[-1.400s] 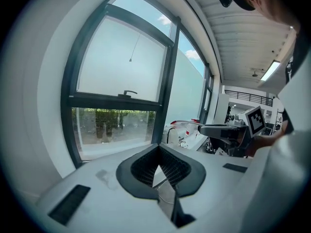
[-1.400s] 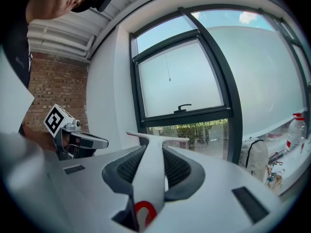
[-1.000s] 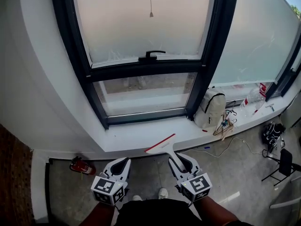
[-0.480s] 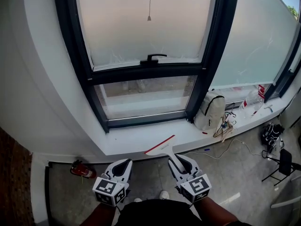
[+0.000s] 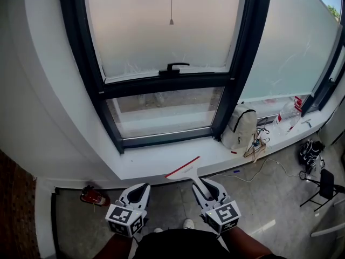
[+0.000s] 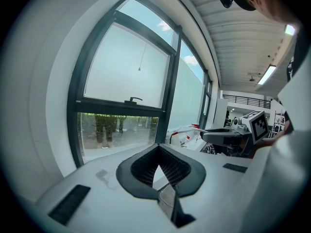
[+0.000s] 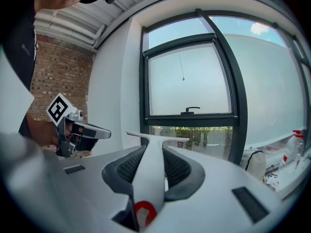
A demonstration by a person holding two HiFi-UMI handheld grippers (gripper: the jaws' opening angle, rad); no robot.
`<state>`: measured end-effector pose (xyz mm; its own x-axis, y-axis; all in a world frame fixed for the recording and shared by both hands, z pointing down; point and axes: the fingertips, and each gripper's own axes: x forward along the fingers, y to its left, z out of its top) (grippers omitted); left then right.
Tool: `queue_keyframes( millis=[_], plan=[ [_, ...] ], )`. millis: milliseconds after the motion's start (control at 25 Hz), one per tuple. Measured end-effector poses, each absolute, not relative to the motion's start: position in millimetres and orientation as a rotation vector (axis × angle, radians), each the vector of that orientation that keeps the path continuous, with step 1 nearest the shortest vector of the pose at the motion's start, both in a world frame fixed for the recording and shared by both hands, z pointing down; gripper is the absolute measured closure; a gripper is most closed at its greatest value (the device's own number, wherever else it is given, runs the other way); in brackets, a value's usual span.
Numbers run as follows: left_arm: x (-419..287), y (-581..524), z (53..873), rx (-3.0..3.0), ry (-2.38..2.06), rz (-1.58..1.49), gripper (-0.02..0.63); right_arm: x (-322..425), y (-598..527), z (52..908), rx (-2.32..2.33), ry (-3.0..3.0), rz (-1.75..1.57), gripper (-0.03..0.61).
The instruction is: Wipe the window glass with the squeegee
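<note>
**Head view, looking steeply down.** My right gripper (image 5: 207,190) is clamped on the handle of the white plastic squeegee with a red blade edge (image 5: 185,169). The squeegee's head shows against the front edge of the white window sill (image 5: 145,162); I cannot tell if they touch. My left gripper (image 5: 138,192) hangs beside it with its tips together, carrying nothing. Above is the dark-framed window with a frosted upper pane (image 5: 161,31), a black handle (image 5: 173,66) and a clear lower pane (image 5: 167,110). A beige backpack (image 5: 240,126) stands on the sill to the right.
</note>
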<state>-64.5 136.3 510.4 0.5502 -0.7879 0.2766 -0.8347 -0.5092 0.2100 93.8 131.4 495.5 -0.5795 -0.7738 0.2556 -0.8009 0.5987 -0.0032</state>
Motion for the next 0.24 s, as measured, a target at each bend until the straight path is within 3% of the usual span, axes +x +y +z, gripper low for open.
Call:
queue_keyframes(
  millis=[240],
  plan=[
    [-65.4, 138.2, 510.9, 2.475, -1.334, 0.202, 0.614, 92.1, 133.2, 498.4, 1.303, -2.592, 0.175, 0.491]
  ],
)
